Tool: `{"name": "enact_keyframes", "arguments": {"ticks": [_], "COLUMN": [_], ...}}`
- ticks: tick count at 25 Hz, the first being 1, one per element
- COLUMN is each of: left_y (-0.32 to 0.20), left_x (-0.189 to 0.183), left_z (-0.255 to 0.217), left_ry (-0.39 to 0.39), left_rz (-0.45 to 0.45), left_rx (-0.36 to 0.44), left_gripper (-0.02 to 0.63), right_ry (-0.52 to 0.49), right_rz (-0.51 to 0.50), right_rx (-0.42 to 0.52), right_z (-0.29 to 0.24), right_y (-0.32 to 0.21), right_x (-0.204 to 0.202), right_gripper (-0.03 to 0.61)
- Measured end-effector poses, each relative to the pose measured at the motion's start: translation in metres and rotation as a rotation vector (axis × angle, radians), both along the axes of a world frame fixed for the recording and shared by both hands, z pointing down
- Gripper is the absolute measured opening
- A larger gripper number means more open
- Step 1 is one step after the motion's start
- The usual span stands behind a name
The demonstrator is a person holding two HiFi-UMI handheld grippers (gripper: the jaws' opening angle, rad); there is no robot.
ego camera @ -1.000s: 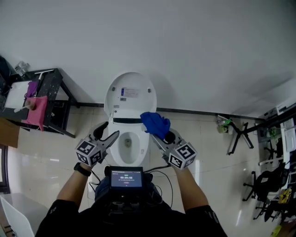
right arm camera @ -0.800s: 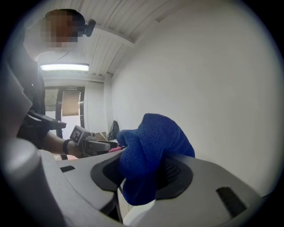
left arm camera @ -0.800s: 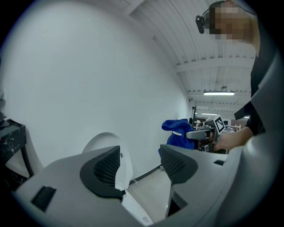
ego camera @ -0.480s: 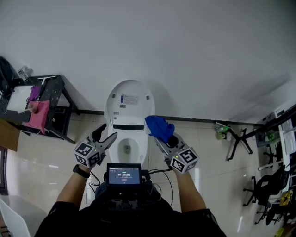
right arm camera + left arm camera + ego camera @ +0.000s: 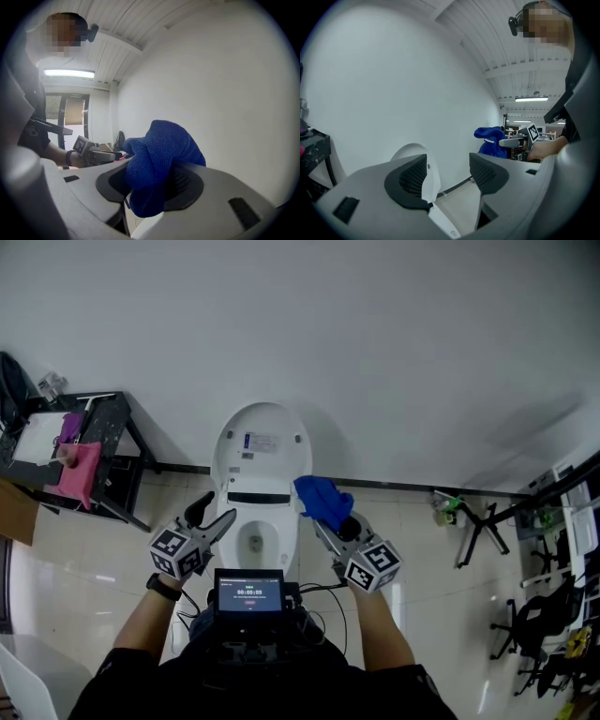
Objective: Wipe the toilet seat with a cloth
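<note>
A white toilet stands against the wall with its lid [image 5: 262,444] raised and its seat [image 5: 281,513] down around the bowl. My right gripper [image 5: 317,517] is shut on a bunched blue cloth [image 5: 322,499], held in the air above the seat's right side. In the right gripper view the blue cloth [image 5: 157,161] fills the space between the jaws. Over the seat's left side my left gripper [image 5: 221,518] hangs open with nothing in it. The left gripper view shows the raised lid [image 5: 415,161] between its open jaws and the blue cloth [image 5: 491,141] to the right.
A black rack [image 5: 105,454] with a pink cloth [image 5: 77,471] draped on it stands left of the toilet. A black stand [image 5: 485,520] and office chairs [image 5: 553,615] are at the right. A small screen [image 5: 249,591] sits on my chest rig.
The view pulled back and up from the toilet a second ago; both grippers kept their places over the seat. Almost nothing has moved in the last half second.
</note>
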State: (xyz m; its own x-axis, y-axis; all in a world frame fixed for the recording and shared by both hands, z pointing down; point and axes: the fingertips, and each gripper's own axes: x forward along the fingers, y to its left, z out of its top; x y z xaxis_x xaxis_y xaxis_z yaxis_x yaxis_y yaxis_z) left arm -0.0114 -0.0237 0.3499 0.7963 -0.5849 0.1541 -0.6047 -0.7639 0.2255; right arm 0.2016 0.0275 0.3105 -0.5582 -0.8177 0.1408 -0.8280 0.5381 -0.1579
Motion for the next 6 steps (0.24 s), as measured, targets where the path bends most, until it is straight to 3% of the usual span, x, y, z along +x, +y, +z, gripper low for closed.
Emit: {"name": "enact_keyframes", "arguments": {"ticks": [6], "left_y": [0.0058], "left_x": [-0.0009], "left_z": [-0.0003], "left_ry": [0.009], "left_rz": [0.006], "left_rx": [0.004], "left_gripper": [0.276], "right_ry": [0.007], "right_rz": [-0.002], "right_rx": [0.003], "right_z": [0.0008], "right_y": [0.0075], "right_x": [-0.0040], "right_gripper": [0.181]}}
